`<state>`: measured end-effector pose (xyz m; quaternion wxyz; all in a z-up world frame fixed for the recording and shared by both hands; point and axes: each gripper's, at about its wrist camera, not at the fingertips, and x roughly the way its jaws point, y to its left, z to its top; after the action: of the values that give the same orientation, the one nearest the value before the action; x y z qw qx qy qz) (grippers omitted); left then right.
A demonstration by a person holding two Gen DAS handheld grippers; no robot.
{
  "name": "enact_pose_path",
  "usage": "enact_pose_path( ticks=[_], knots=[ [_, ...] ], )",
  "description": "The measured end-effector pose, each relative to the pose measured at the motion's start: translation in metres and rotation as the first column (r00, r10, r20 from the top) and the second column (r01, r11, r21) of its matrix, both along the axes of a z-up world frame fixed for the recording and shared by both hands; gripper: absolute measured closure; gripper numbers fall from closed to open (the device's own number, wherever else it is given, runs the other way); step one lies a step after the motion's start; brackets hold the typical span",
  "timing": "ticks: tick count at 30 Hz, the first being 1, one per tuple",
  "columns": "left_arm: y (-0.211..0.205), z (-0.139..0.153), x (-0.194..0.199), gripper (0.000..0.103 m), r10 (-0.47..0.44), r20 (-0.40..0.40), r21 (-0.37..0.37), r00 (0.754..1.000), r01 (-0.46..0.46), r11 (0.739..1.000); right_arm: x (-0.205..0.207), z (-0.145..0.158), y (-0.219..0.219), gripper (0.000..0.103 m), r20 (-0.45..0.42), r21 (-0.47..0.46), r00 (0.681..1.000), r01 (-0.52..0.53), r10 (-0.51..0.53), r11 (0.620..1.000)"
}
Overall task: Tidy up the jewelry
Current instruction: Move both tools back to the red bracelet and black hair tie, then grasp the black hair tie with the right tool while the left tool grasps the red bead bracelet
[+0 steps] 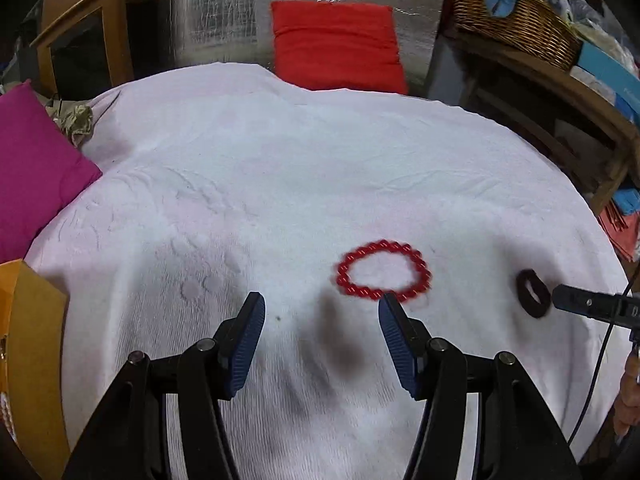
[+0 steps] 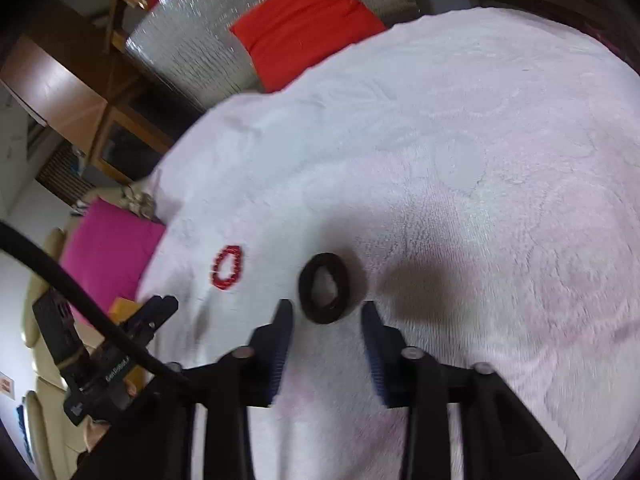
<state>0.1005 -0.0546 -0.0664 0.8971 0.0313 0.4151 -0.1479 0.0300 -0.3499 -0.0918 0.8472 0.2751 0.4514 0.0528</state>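
Under both tongs spreads a white textured bedspread point(image 1: 280, 168), covering the whole work surface and bearing everything the task concerns. Past its far edge, straight ahead of the left gripper point(image 1: 322, 312), a red cushion point(image 1: 336, 44) leans against a silver quilted foil panel point(image 1: 224, 4); off to that gripper's left lies a magenta cushion point(image 1: 36, 168), and far ahead to its right a wicker basket point(image 1: 516, 20) sits on a wooden shelf.

The left gripper hangs over the bedspread with its blue-padded fingers spread wide and nothing between them. The red beaded bracelet point(image 1: 383, 271) lies flat as an open loop just ahead of its right fingertip; whether the tip touches the beads cannot be told from this view.

The right gripper point(image 2: 326, 312) is likewise spread and empty. The dark ring-shaped bangle point(image 2: 324, 288) lies flat on the cloth directly ahead of it, its near edge reaching into the gap between the two fingertips and close to the left one. Seen from the right wrist, the red bracelet rests further ahead and to the left of the bangle, the two well apart. The picture is motion-blurred.
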Motion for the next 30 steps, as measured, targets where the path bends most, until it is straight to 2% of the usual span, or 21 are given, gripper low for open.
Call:
enact_pose_path(
  ticks=[7, 8, 9, 15, 16, 17, 19, 23, 25, 30],
  knots=[
    [0.002, -0.005, 0.019, 0.043, -0.012, -0.016, -0.055, 1.000, 0.011, 0.998, 0.019, -0.006, 0.027, 0.086, -0.020, -0.184, 0.999, -0.032, 0.028, 0.982],
    [-0.001, -0.006, 0.022, 0.043, -0.021, -0.017, -0.061, 1.000, 0.019, 0.998, 0.019, -0.005, 0.031, 0.093, -0.020, -0.213, 0.999, -0.036, 0.032, 0.976],
    [-0.004, -0.007, 0.024, 0.043, -0.029, -0.018, -0.063, 0.999, 0.027, 0.998, 0.019, -0.005, 0.033, 0.095, -0.021, -0.232, 0.999, -0.033, 0.029, 0.972],
    [-0.029, -0.022, 0.036, 0.043, -0.089, -0.068, -0.013, 0.994, 0.088, 0.996, 0.012, 0.002, 0.022, 0.096, 0.001, -0.201, 1.000, 0.014, -0.014, 0.979],
    [-0.031, -0.026, 0.038, 0.046, -0.092, -0.087, -0.001, 0.992, 0.093, 0.996, 0.011, 0.004, 0.020, 0.096, 0.004, -0.197, 1.000, 0.018, -0.018, 0.980],
    [-0.033, -0.029, 0.038, 0.056, -0.103, -0.099, -0.008, 0.990, 0.103, 0.995, 0.010, 0.003, 0.019, 0.096, 0.003, -0.191, 1.000, 0.022, -0.021, 0.981],
    [-0.034, -0.028, 0.038, 0.062, -0.116, -0.099, -0.030, 0.988, 0.114, 0.993, 0.010, 0.001, 0.016, 0.096, -0.013, -0.171, 1.000, 0.026, -0.028, 0.985],
    [-0.033, -0.025, 0.035, 0.090, -0.136, -0.104, -0.052, 0.985, 0.131, 0.990, 0.014, -0.003, 0.017, 0.096, -0.028, -0.159, 0.999, 0.024, -0.028, 0.987],
    [-0.034, -0.024, 0.032, 0.093, -0.148, -0.110, -0.056, 0.983, 0.143, 0.988, 0.015, -0.004, 0.018, 0.096, -0.027, -0.156, 0.999, 0.024, -0.028, 0.987],
    [-0.028, -0.018, 0.018, 0.093, -0.170, -0.120, -0.061, 0.978, 0.163, 0.985, 0.014, -0.004, 0.018, 0.096, -0.022, -0.146, 0.999, 0.033, -0.037, 0.989]
  ],
)
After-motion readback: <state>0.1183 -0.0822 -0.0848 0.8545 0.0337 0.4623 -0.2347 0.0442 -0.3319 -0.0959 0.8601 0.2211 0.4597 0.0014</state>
